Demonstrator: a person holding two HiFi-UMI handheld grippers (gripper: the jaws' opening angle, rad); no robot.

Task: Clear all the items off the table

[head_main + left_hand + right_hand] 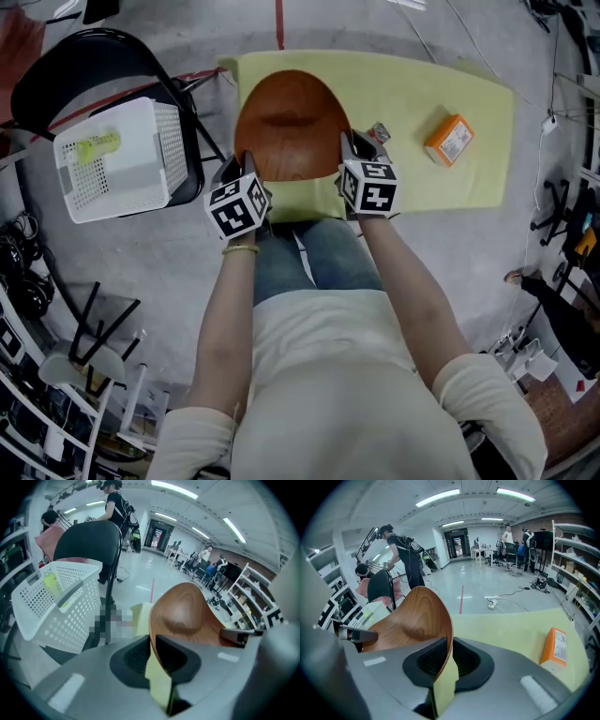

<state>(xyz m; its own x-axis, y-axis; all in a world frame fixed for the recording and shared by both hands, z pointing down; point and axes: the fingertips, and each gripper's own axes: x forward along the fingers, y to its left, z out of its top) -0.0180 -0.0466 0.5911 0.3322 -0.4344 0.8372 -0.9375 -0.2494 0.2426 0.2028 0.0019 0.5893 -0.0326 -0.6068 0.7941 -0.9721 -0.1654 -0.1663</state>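
Observation:
A brown wooden oval tray (291, 122) hangs tilted over the yellow table (403, 94), its far end raised. My left gripper (246, 164) is shut on the tray's near left rim (187, 616). My right gripper (349, 148) is shut on the near right rim (412, 616). In each gripper view the thin wooden edge runs between the dark pads, left gripper (151, 644) and right gripper (449, 653) alike. An orange box (449, 139) lies on the table to the right, also in the right gripper view as the orange box (555, 646). A small wrapped item (379, 132) lies beside the right gripper.
A white perforated basket (122, 159) with a yellow-green item (94, 145) inside sits on a black chair (94, 56) left of the table, also seen as the basket (56, 606). People stand far behind. Shelves and cables line the room's edges.

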